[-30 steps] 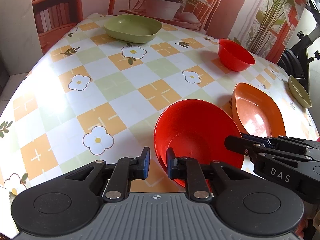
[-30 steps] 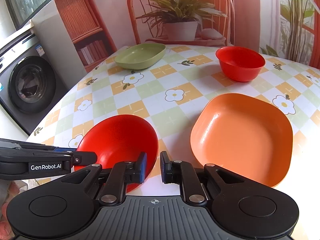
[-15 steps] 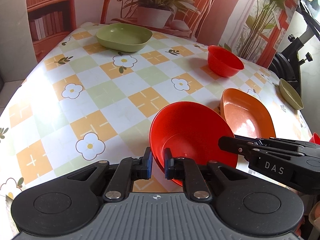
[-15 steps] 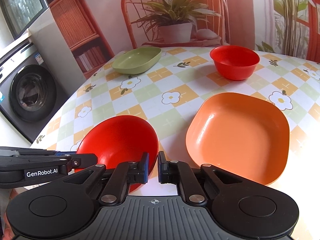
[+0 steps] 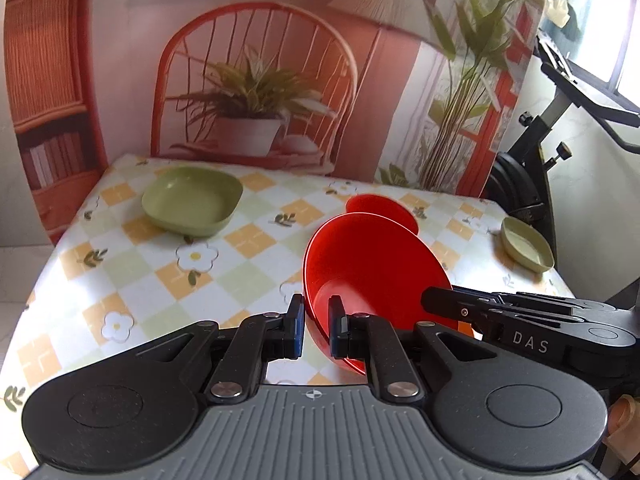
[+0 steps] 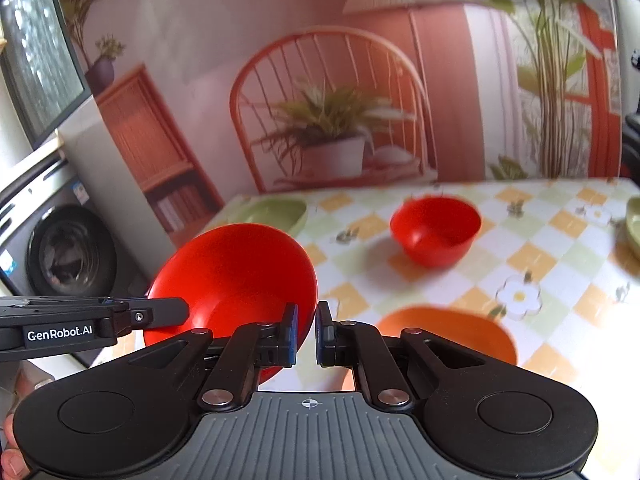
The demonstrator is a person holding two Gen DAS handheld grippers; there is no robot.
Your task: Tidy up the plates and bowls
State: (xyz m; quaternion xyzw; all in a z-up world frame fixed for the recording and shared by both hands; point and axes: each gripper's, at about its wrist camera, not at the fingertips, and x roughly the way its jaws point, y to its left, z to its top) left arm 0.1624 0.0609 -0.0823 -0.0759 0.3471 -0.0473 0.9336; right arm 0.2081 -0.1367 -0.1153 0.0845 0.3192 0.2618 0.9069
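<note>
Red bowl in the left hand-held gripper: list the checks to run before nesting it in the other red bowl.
1. Grip: left hand-held gripper clamps the held red bowl by its rim: ok.
2. Held red bowl off the table: ok.
3. Held red bowl level for nesting: not ok, it is tilted.
4. Far red bowl upright and empty: ok.
5. Right hand-held gripper clear of the held red bowl: cannot tell; it holds nothing but sits at the bowl's edge.

Home setting: front-loading washing machine (image 6: pixel 66 254), black exercise bike (image 5: pixel 560 128), table with checked flower-print tablecloth (image 5: pixel 132 280), printed room-scene backdrop (image 5: pixel 256 60).
</note>
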